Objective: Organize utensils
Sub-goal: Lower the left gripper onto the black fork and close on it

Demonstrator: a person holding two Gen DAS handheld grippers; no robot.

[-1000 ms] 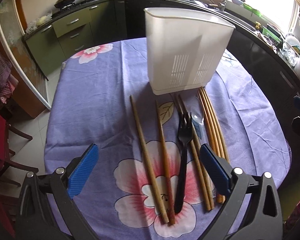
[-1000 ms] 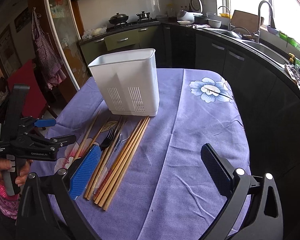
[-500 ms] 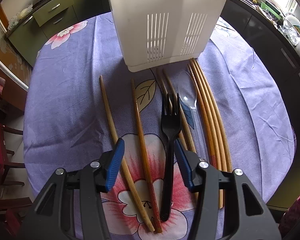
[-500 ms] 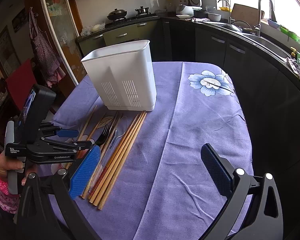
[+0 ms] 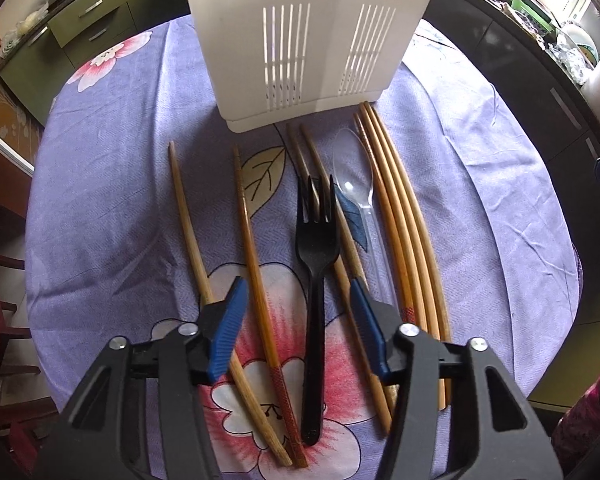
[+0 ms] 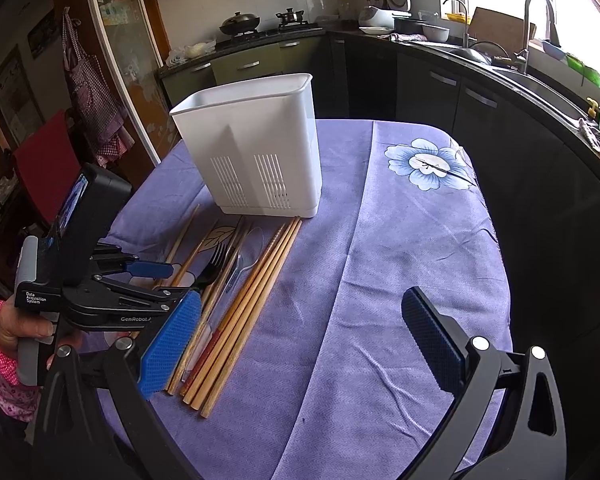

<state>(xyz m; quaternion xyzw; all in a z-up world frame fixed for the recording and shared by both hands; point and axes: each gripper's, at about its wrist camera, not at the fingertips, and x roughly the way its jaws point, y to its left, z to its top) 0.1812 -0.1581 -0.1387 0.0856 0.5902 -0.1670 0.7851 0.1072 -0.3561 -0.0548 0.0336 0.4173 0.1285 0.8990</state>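
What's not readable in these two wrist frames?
- Inside of the white caddy: hidden by its walls in both views; its top is cut off in the left view.
- Clear spoon handle: washes out against the cloth.
- Left gripper, jaws closing: pad contact with the black fork and chopstick unclear.

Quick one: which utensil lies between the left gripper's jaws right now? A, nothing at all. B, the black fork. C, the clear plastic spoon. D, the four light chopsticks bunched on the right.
B: in the left wrist view the black fork has its handle between the closing jaws of the left gripper, beside one reddish chopstick; the clear plastic spoon lies outside them.
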